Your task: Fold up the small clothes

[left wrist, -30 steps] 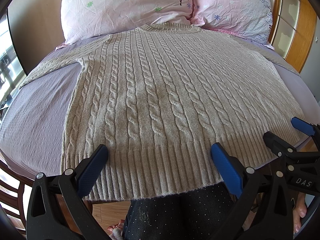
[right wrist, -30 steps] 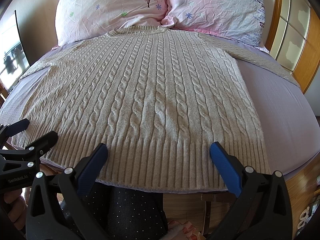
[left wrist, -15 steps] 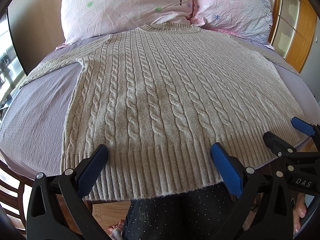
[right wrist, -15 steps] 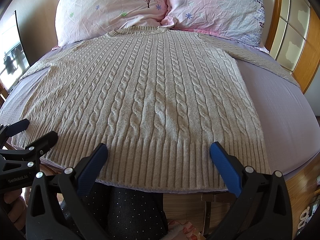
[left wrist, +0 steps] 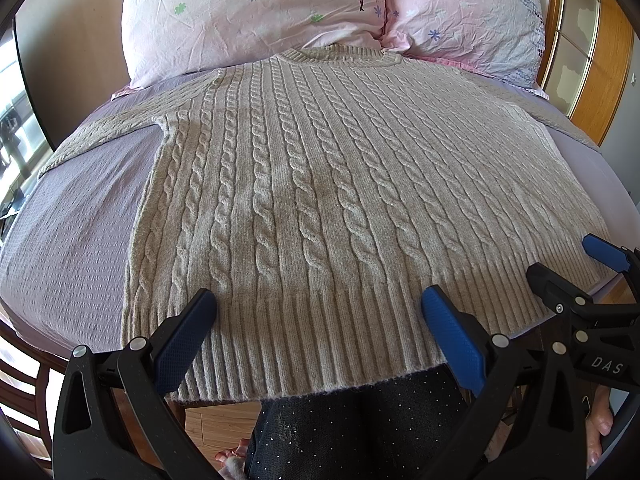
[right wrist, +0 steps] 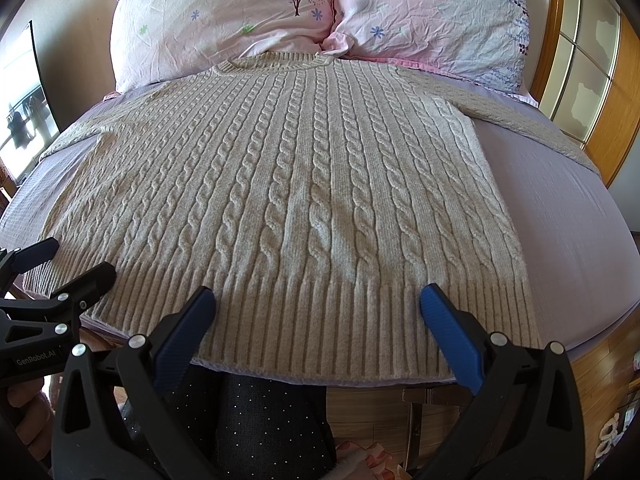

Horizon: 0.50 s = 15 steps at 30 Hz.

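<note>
Here, sweater [left wrist: 340,200] flat on lilac bed [left wrist: 72,240], pink pillows [left wrist: 256,12] behind; both jaws wide, empty.

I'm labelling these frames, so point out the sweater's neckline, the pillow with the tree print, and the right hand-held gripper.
sweater neckline [left wrist: 340,54], left wrist view, on the ribbed collar band.
tree-print pillow [right wrist: 224,12], right wrist view, on its wrinkled pink face.
right hand-held gripper [right wrist: 316,312], right wrist view, midway between its open blue fingertips.

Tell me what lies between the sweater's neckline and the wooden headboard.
Two pink pillows lie between the sweater neckline and the headboard, as both wrist views show.
</note>
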Tool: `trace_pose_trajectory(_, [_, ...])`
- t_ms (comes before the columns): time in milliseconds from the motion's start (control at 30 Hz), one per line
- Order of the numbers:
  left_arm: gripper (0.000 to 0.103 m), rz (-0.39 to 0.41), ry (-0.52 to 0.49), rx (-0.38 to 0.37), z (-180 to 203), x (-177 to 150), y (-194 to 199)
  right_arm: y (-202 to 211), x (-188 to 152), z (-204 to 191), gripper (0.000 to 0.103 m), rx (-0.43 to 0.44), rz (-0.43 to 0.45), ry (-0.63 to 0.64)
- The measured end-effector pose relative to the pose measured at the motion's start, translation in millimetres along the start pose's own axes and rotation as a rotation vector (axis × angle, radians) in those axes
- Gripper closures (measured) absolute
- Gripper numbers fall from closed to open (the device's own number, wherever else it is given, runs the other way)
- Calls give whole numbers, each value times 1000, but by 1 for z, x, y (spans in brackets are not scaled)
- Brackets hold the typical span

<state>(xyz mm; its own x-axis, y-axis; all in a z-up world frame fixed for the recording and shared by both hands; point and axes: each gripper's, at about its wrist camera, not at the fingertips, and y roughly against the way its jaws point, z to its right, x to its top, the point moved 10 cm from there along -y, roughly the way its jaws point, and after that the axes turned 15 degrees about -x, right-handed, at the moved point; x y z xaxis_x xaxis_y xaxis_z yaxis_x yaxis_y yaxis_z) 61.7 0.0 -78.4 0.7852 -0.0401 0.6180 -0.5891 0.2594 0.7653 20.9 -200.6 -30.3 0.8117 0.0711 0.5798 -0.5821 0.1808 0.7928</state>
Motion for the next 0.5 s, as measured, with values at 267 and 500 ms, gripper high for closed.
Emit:
trace_pose_trajectory(267, [1, -2, -1, 1, 0, 0, 0, 1, 0, -1, 2, 0, 7, 1])
trace_pose_trajectory(500, [1, -18, -2, -2, -2, 0, 2, 4, -1, 2, 2, 27, 42, 28])
